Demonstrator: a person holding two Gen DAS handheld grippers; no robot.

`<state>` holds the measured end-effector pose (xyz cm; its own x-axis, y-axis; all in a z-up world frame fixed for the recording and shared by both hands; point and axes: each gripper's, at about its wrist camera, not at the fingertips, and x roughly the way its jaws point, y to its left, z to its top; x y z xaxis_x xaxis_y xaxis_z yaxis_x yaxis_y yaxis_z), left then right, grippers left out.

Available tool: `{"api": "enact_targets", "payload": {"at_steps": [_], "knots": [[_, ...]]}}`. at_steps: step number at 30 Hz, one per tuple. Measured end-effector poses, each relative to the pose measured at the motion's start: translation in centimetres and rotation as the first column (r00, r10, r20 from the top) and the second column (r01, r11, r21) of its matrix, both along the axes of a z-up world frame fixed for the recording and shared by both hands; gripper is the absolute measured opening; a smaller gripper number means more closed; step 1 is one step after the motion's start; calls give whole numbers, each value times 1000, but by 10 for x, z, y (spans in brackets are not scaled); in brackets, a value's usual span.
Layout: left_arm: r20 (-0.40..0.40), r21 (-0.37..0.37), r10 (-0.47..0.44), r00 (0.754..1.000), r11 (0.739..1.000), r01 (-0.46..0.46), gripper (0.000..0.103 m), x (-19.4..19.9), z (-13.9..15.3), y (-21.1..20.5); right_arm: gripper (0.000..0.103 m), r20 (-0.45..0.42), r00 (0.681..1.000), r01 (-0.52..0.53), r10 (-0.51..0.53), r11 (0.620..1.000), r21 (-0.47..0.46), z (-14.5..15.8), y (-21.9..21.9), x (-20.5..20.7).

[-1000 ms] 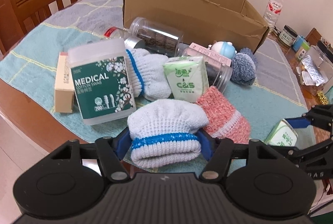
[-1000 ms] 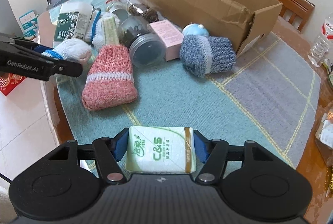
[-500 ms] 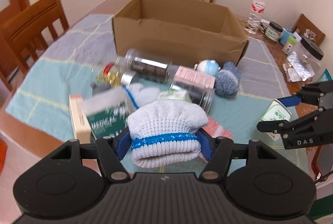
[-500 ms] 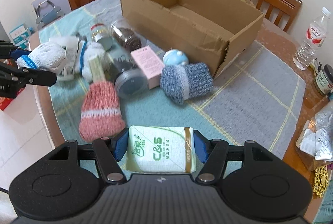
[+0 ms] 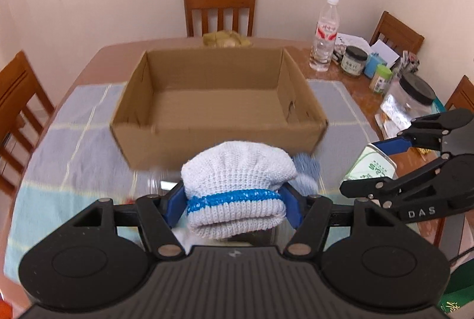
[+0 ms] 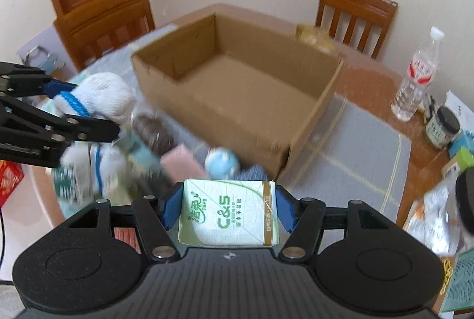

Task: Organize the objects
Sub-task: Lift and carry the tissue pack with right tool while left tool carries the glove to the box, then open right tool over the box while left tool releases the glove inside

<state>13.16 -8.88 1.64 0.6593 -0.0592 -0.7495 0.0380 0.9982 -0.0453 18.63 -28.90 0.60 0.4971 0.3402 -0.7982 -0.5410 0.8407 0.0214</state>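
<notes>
White glove crosswise in left hand-held gripper; right clamps tissue pack.

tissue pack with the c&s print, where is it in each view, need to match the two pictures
Left wrist view: the tissue pack is at the right edge, tilted, clamped in the right gripper beside the box.
Right wrist view: the pack sits bottom centre between that gripper's own jaws, print facing the camera.
Shared landmark: the open cardboard box, empty in both views.
</notes>
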Motion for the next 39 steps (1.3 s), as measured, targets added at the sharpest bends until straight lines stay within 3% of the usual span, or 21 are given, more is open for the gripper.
{"api": "enact_targets", "payload": {"at_steps": [7, 16, 18, 19, 20, 21, 29, 39], "knots": [[29, 9, -20, 999, 1000, 20, 65, 58, 9, 21, 68, 61, 998, 25, -26, 1000, 15, 19, 25, 38], [52, 20, -46, 998, 999, 45, 66, 120, 11, 34, 70, 47, 994, 100, -101, 994, 36, 21, 41, 87], [56, 22, -42, 998, 999, 41, 76, 131, 9, 36, 88, 42, 992, 116, -118, 993, 32, 19, 44, 92], [61, 30, -40, 997, 999, 39, 90, 134, 8, 36, 93, 48, 991, 127, -128, 991, 36, 19, 43, 93], [77, 41, -34, 996, 999, 31, 98, 136, 8, 37, 100, 59, 989, 136, -139, 990, 42, 19, 42, 93], [95, 57, -23, 995, 998, 17, 98, 136, 9, 37, 101, 64, 987, 142, -145, 989, 45, 19, 41, 92], [72, 47, -13, 997, 999, 9, 99, 136, 7, 47, 101, 41, 979, 199, -200, 980, 26, 10, 37, 86], [41, 55, -7, 999, 998, 5, 101, 104, 0, 49, 103, 19, 974, 223, -224, 974, 22, 0, 33, 49]]}}
